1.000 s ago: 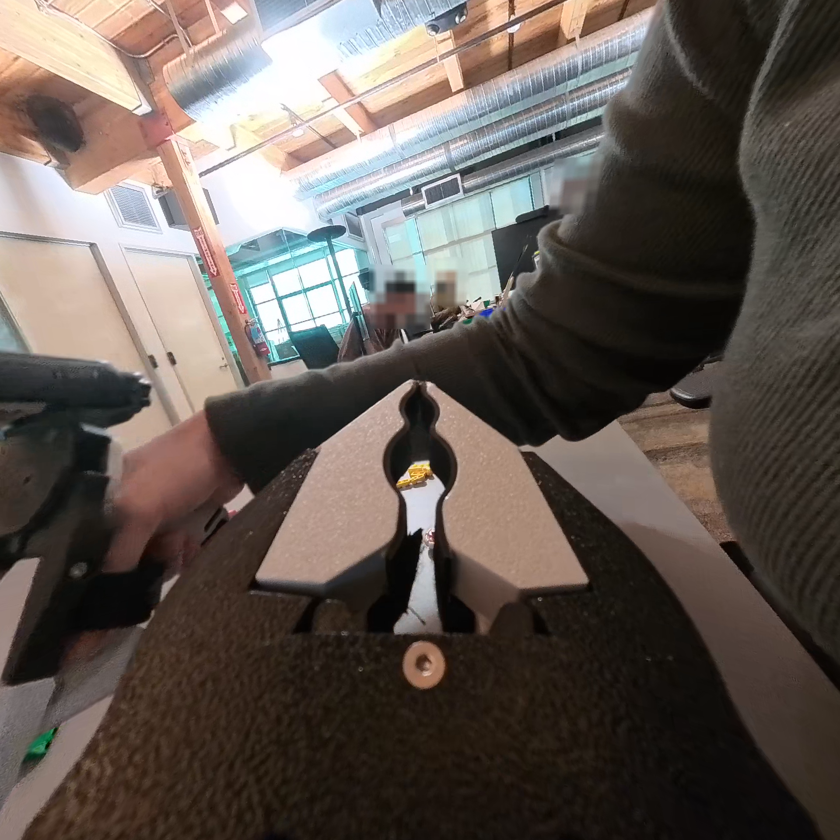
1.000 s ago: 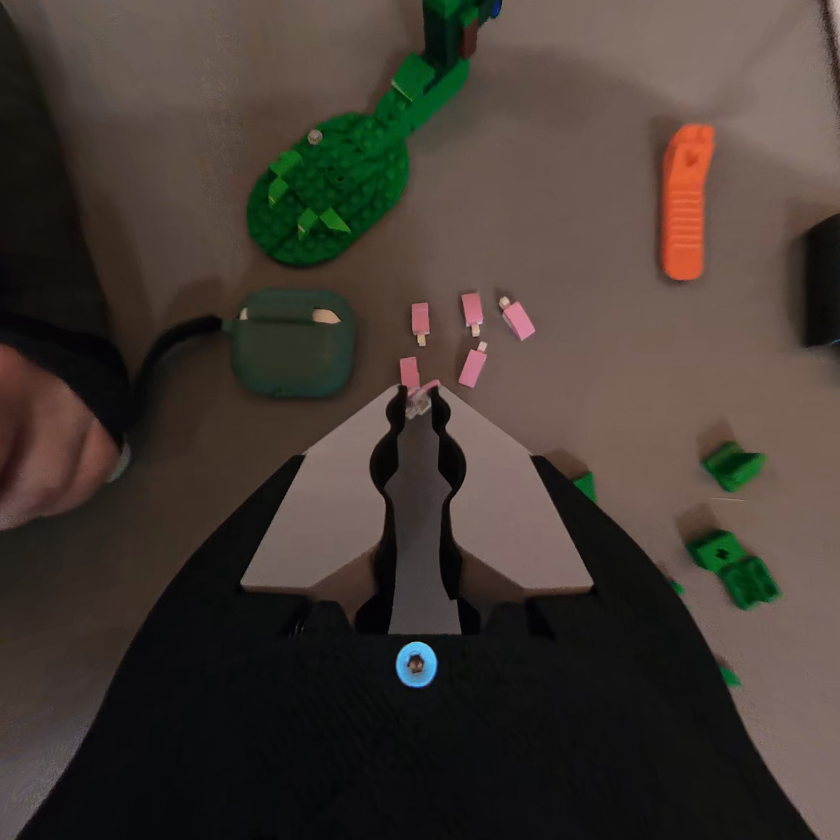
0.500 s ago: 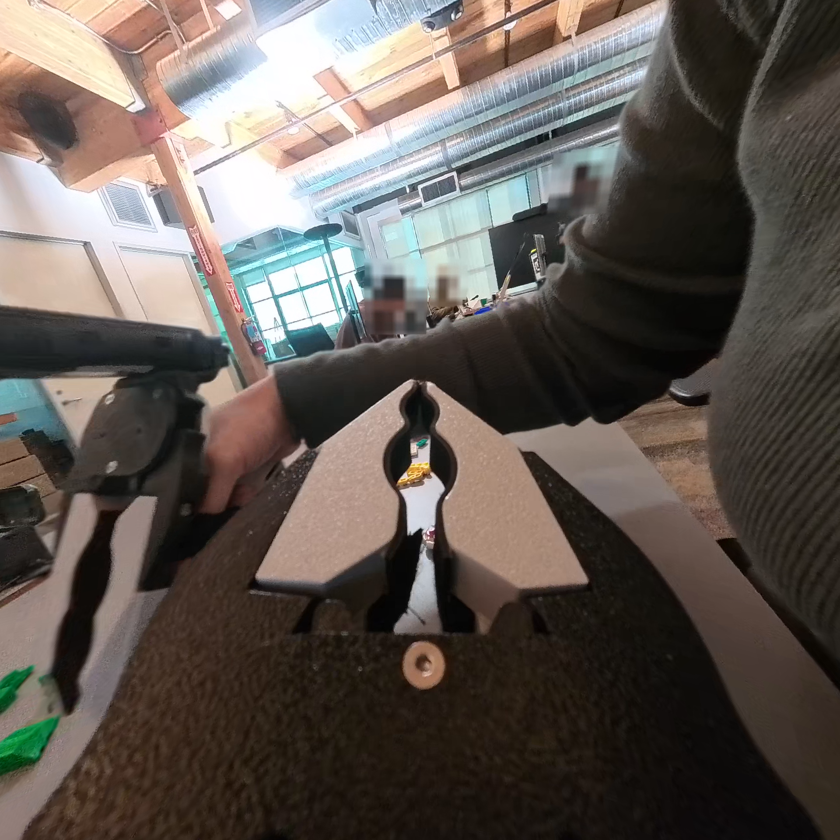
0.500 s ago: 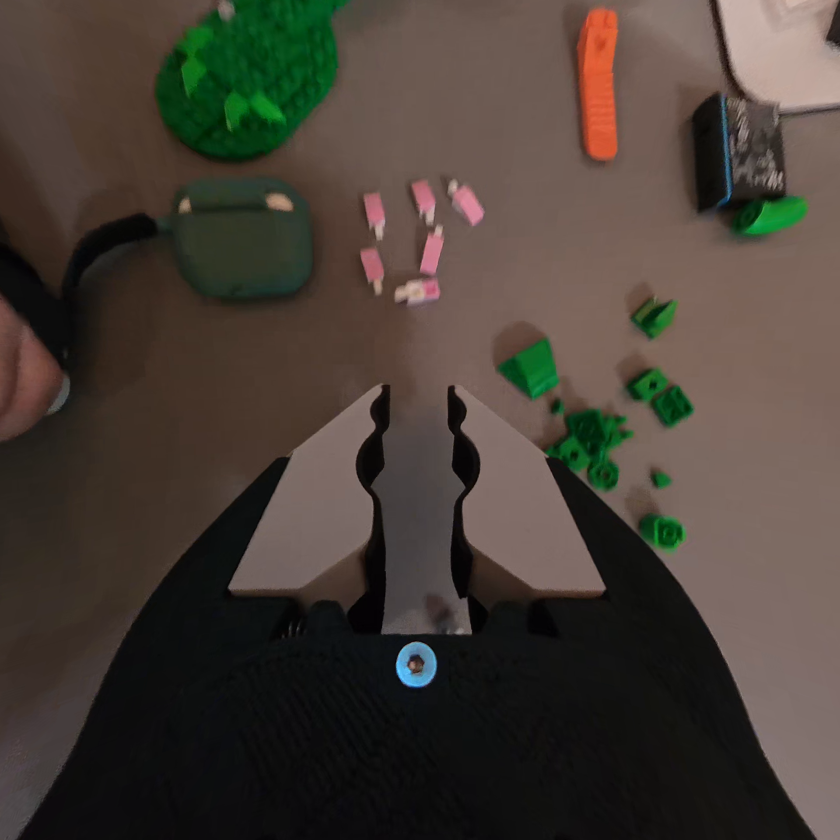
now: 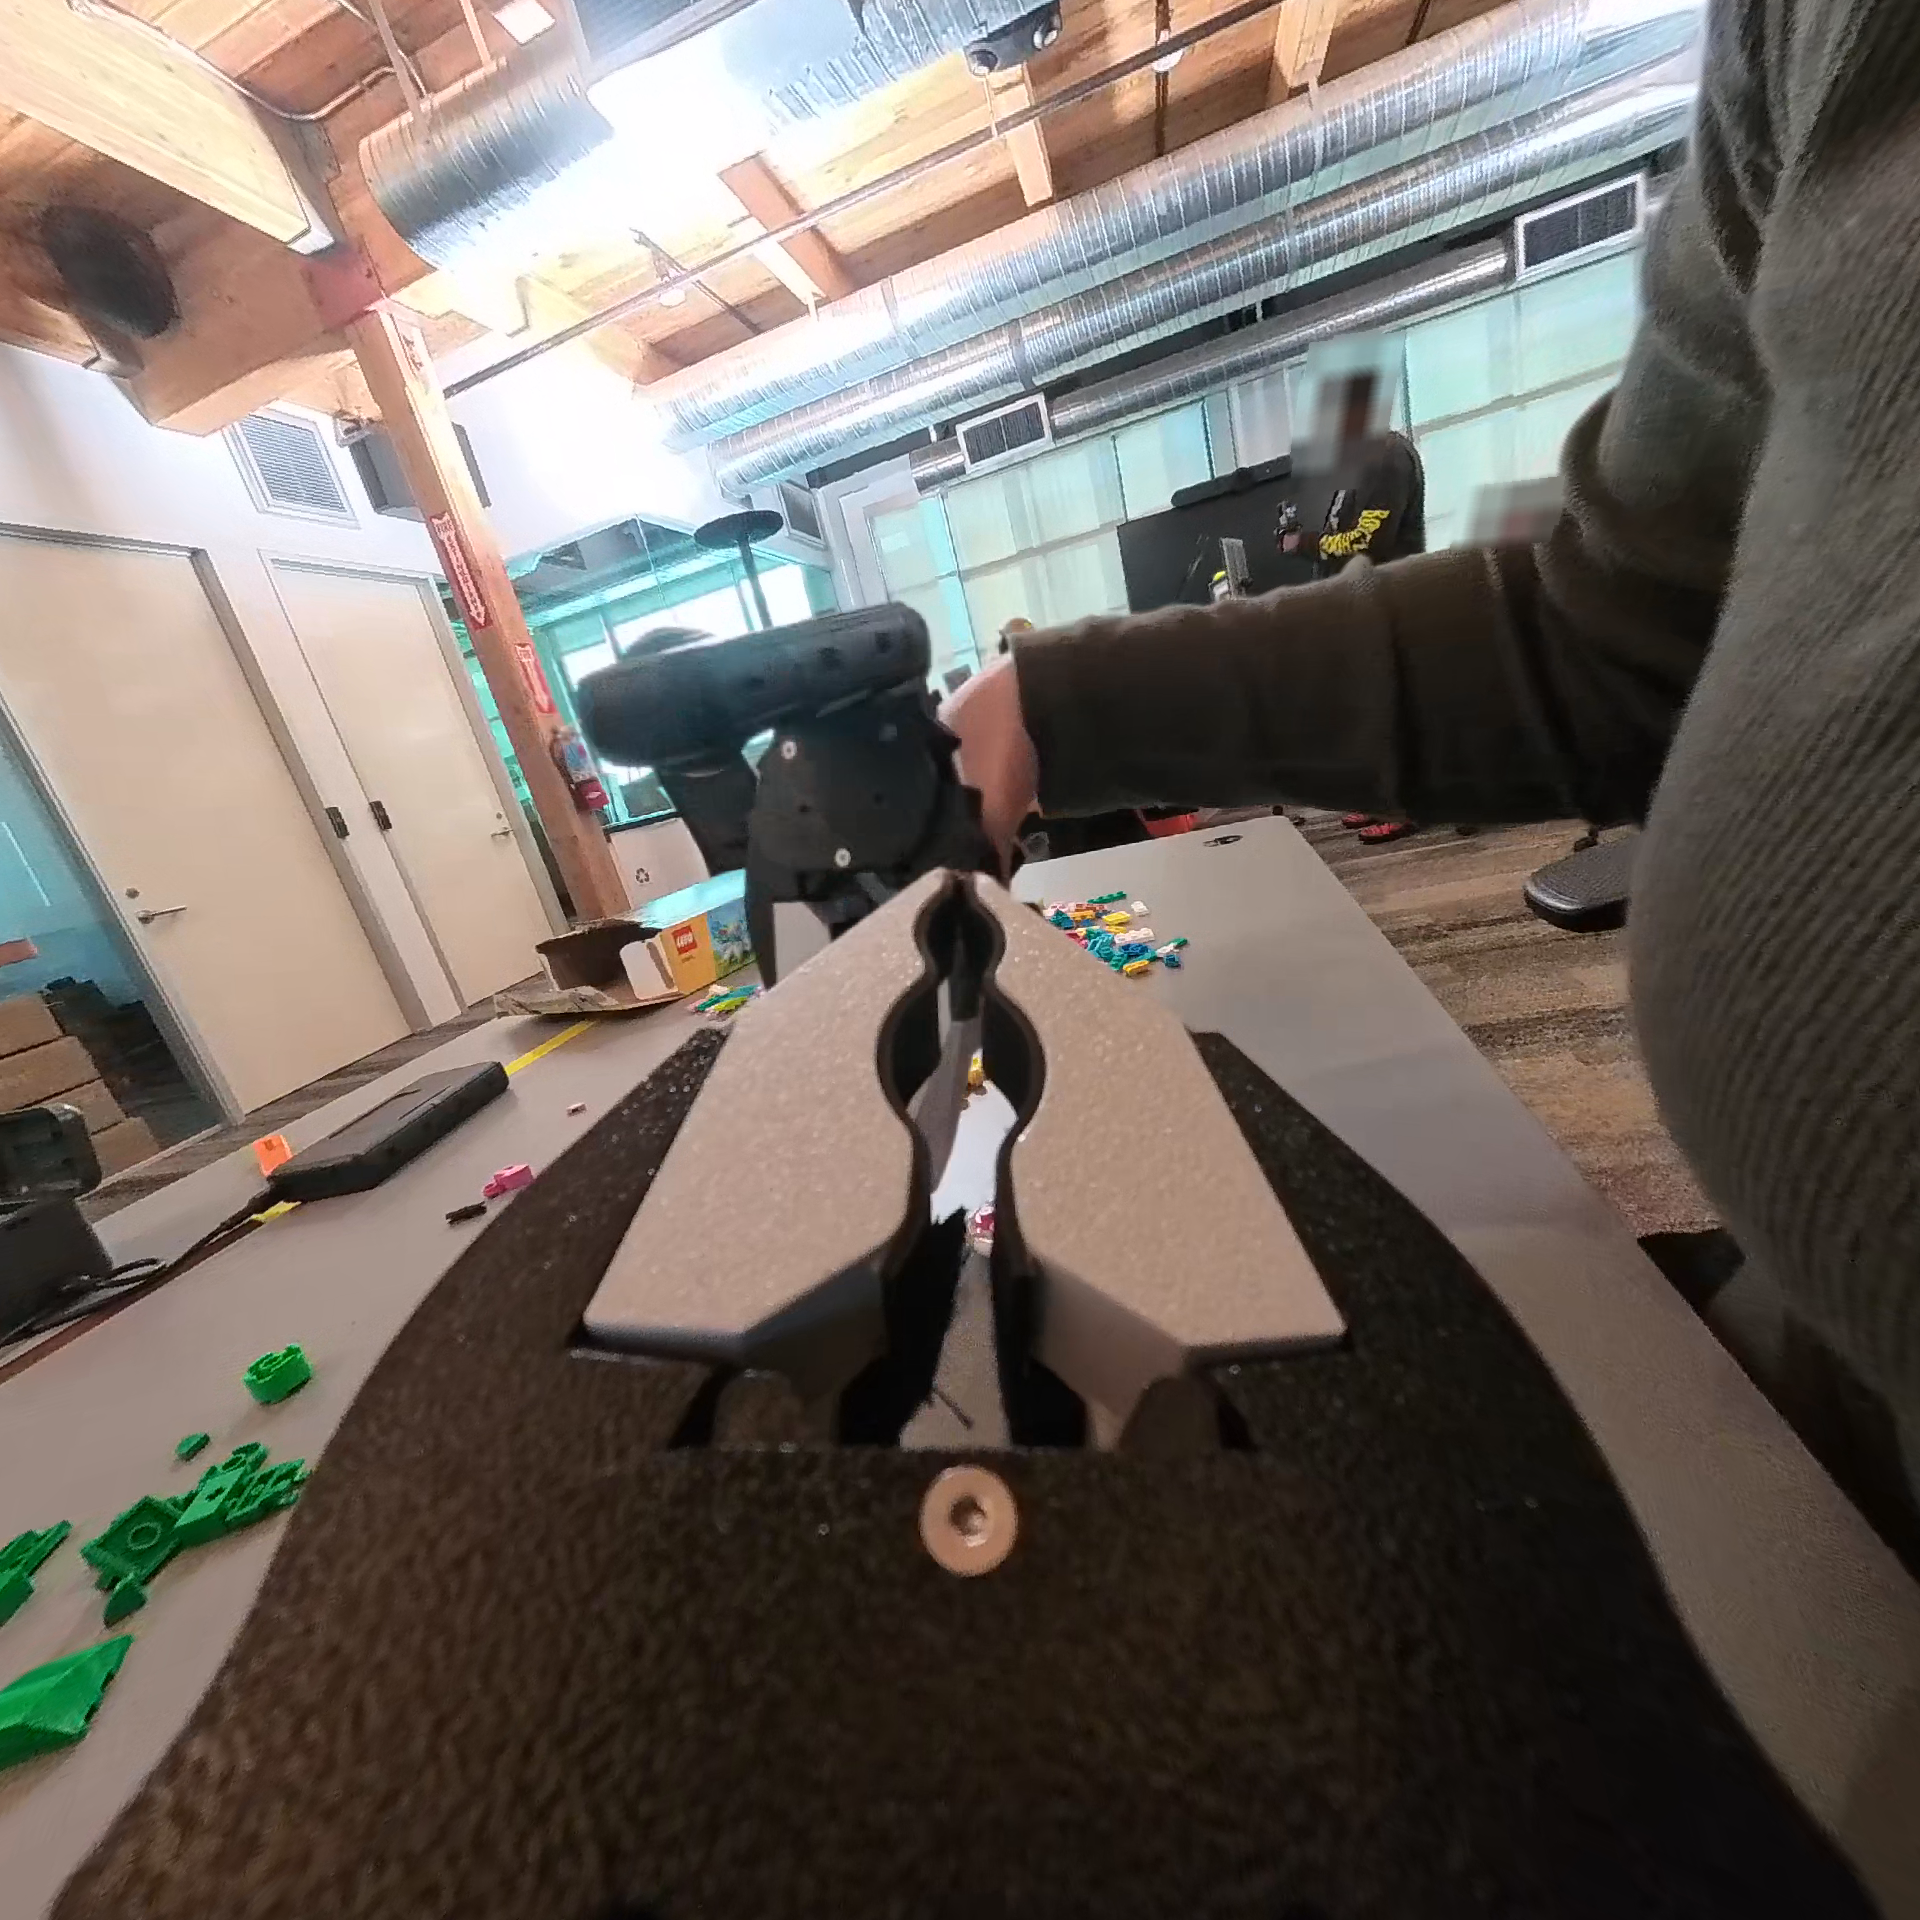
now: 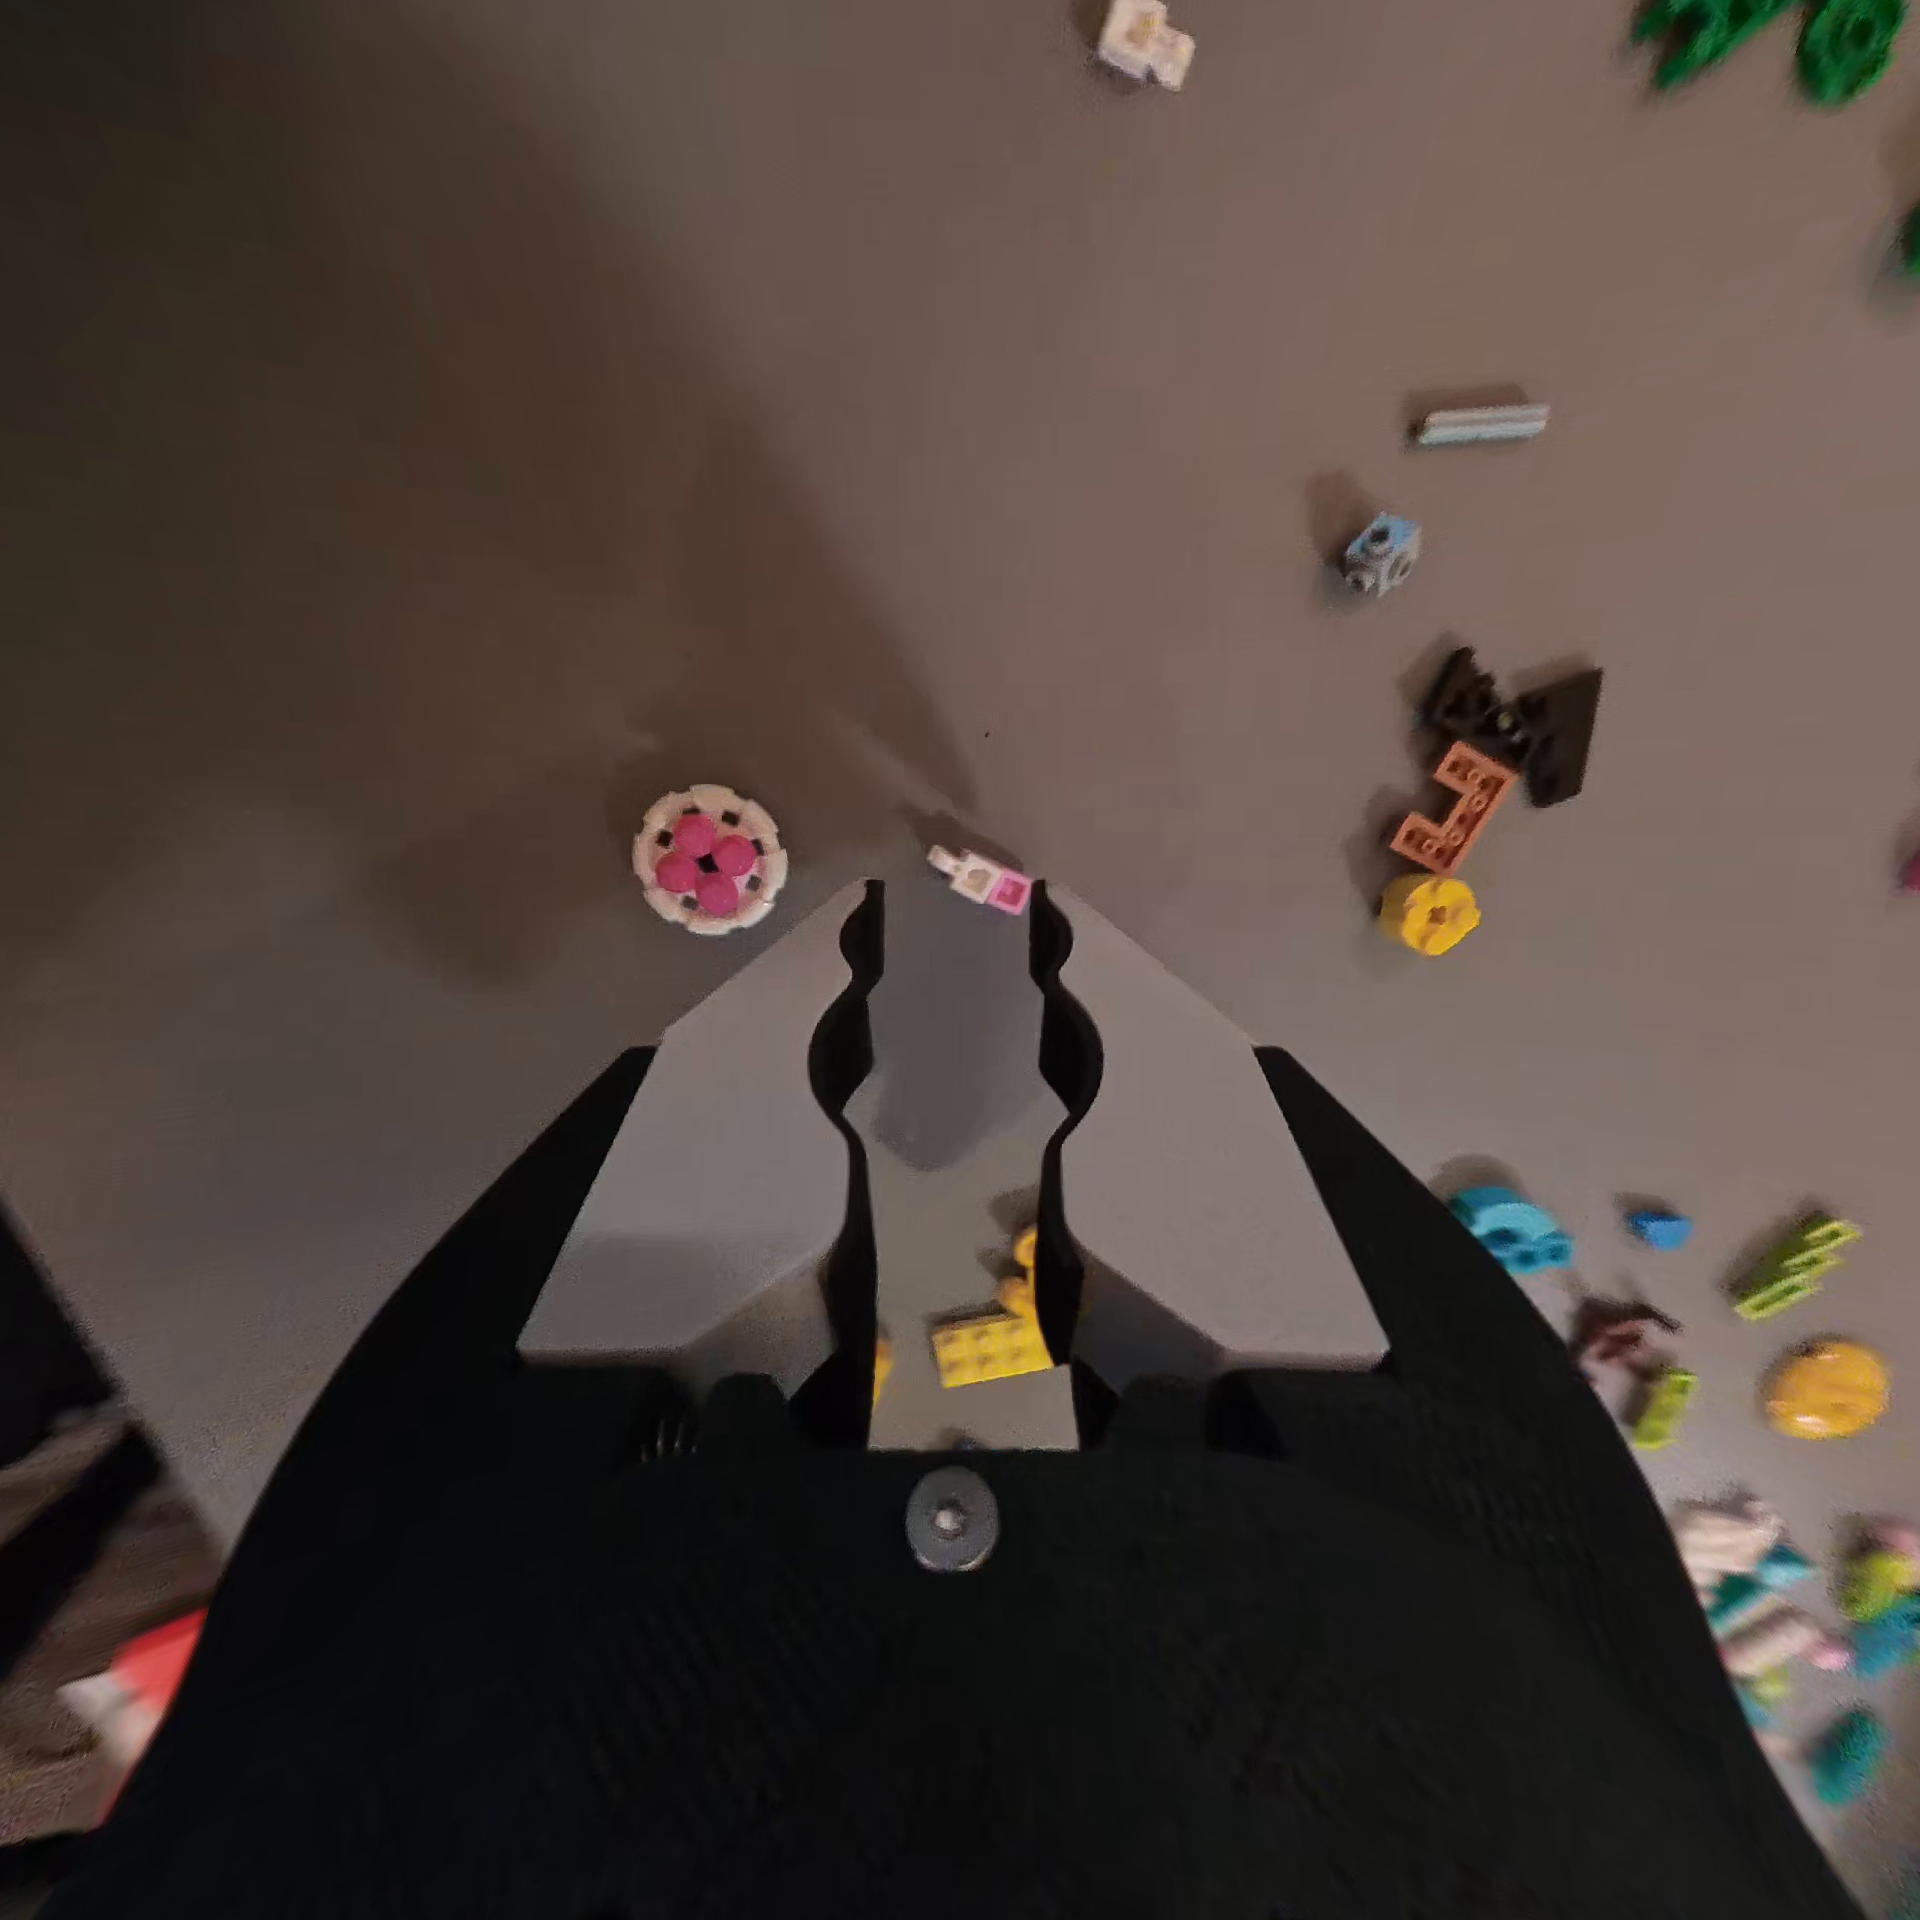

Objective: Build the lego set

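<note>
Right gripper (image 6: 954, 888): fingers parted, empty, above the grey surface (image 6: 416, 416). Small pink-and-white piece (image 6: 982, 881) lies just ahead of the right fingertip, long axis slanting across the gap. Left gripper (image 5: 958, 883): fingers nearly closed, empty, farther off.

We see a grey table (image 6: 416, 416). On it sits a white round piece (image 6: 710, 859) with four magenta studs, near a white-and-pink brick (image 6: 982, 883). A yellow plate (image 6: 987, 1348) shows between our black-and-grey right gripper (image 6: 954, 894) fingers. Right of these lie a black wedge (image 6: 1548, 727), an orange bracket (image 6: 1455, 805) and a yellow round (image 6: 1431, 914). Green pieces (image 5: 197, 1512) lie beside the speckled black left gripper (image 5: 961, 883).
</note>
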Available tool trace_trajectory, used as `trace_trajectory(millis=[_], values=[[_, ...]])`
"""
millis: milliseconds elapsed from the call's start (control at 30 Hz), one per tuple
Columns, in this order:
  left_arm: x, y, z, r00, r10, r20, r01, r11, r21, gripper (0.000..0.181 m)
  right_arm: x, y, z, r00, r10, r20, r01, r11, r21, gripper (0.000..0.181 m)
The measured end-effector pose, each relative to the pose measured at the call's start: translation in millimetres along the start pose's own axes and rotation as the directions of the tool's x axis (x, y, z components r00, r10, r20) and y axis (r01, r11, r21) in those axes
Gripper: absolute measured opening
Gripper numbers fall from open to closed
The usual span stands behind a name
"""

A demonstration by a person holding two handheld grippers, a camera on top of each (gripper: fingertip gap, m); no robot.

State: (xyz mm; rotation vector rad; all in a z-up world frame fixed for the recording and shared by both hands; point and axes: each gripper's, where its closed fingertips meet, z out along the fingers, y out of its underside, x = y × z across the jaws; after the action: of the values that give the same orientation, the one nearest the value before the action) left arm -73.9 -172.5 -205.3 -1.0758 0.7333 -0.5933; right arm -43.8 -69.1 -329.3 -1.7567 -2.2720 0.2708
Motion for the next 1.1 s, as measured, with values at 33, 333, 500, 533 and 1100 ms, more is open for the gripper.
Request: trace_trajectory(millis=[33,333,500,533,1100], values=[[0,0,0,1.000,0.000,0.000,0.000,1.000,0.000,0.000,2,0,1,0.998,-0.050,-0.028,0.050,0.999,0.000,0.025],[0,-1,-1,1.000,-0.001,0.000,0.001,1.000,0.002,0.000,2,1,12,0.977,-0.213,0.018,0.214,0.975,-0.053,0.012],[-19,-4,-6,0.992,0.033,0.120,-0.034,0.999,0.012,0.000,9,-39,-5,0.994,-0.109,-0.009,0.108,0.968,0.226,0.008],[-30,-8,-10,0.983,0.032,0.180,-0.036,0.999,0.023,0.000,7,-60,-18,0.998,-0.061,0.017,0.050,0.924,0.380,0.008],[-58,1,-17,0.940,-0.280,0.197,0.274,0.960,0.059,0.016,-37,-148,-104,0.687,-0.086,0.722,-0.718,0.070,0.692,0.007]])
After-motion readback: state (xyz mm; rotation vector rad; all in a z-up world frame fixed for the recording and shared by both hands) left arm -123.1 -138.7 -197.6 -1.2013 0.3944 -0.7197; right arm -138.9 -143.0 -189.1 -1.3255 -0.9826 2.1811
